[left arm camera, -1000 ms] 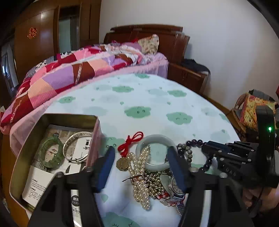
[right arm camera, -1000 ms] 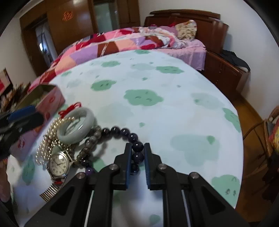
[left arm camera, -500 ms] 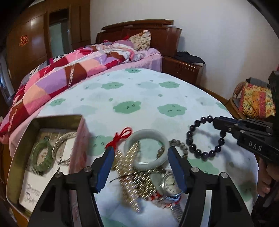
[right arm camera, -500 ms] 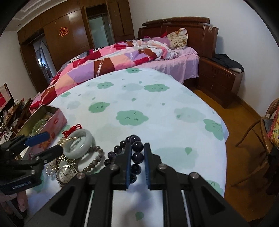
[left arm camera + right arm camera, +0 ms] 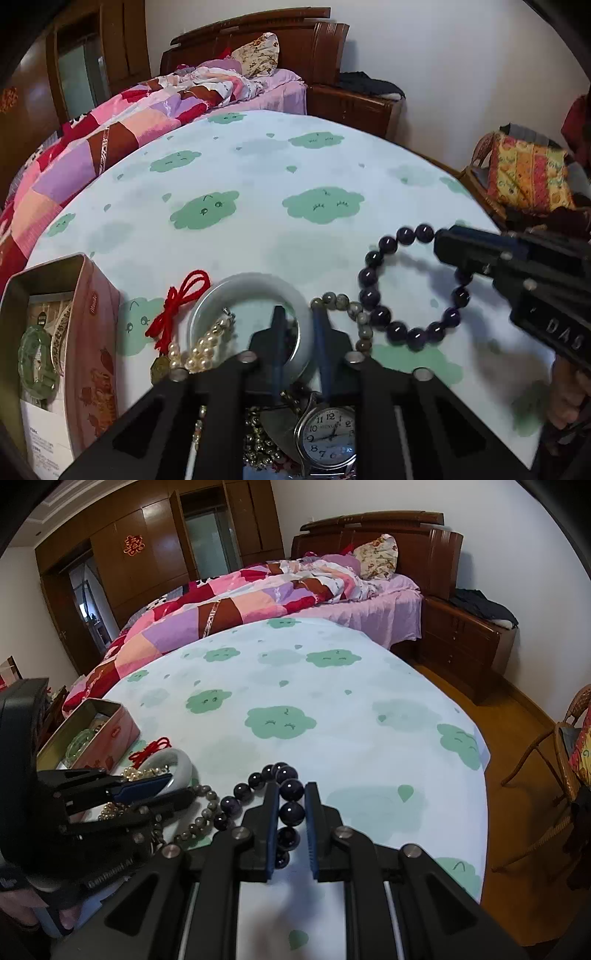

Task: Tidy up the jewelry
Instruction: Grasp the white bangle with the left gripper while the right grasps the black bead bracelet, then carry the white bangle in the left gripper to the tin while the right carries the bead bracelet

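"DAS" is read on the right gripper (image 5: 448,245), clamped on the dark purple bead bracelet (image 5: 410,291) at right. The left gripper (image 5: 299,332), jaws just closing, grips the pale jade bangle (image 5: 240,291) at lower centre on the cloud-print tablecloth (image 5: 258,184).

surface — cloud-print sheet (image 5: 258,177) | on it — tin box (image 5: 92,332), jade bangle (image 5: 221,295), watch (image 5: 328,435)

The left wrist camera looked down steeply along its own fingers, close over the jewelry pile, with the bed (image 5: 155,110) beyond. The right wrist camera sat a little higher, facing the same bed and the wardrobe (image 5: 140,561). Both views shared the cloud-print tabletop (image 5: 258,177), the tin box (image 5: 92,731), the white bangle (image 5: 251,291) and probably the same grey bead string. Each caught the other hand-held gripper at its edge.
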Motion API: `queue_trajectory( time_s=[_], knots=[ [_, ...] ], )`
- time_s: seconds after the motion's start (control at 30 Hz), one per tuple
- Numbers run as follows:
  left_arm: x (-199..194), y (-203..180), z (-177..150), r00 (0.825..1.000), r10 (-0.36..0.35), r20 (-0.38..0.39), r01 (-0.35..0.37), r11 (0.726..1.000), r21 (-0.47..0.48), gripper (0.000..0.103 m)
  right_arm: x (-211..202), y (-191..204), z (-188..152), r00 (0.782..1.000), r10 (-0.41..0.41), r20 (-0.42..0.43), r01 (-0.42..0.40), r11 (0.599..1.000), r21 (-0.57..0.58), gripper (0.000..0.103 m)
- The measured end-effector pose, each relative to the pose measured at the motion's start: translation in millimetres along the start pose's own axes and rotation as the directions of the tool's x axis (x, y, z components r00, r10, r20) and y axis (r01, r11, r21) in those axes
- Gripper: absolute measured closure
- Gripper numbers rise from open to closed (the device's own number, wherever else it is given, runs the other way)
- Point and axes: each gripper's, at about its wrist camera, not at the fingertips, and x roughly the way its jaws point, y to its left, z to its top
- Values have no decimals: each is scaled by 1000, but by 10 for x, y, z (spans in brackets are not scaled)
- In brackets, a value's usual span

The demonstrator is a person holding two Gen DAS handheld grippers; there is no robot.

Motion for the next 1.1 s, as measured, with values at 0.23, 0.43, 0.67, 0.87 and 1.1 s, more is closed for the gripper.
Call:
queue_trajectory(
  time_s=[0.23,0.43,0.67,0.87,1.1],
  knots=[
    [-404,39,11,995,-48,87,52,998,-46,92,-103,34,31,999,6,33,-6,1000,-7,87],
    [-774,78,97,980,-58,188,72,995,-66,92,-228,121,99,997,8,74,-6,1000,-28,87],
    [-1082,155,156,961,-60,270,87,992,-88,92,-354,219,174,993,15,117,-9,999,-51,87],
    [-1336,220,176,942,-71,329,107,990,-95,92,-424,307,206,990,30,141,-21,998,-65,87],
    [-1386,449,109,943,-23,331,74,987,-143,92,-498,537,218,984,85,157,-69,992,-107,87]
  ],
)
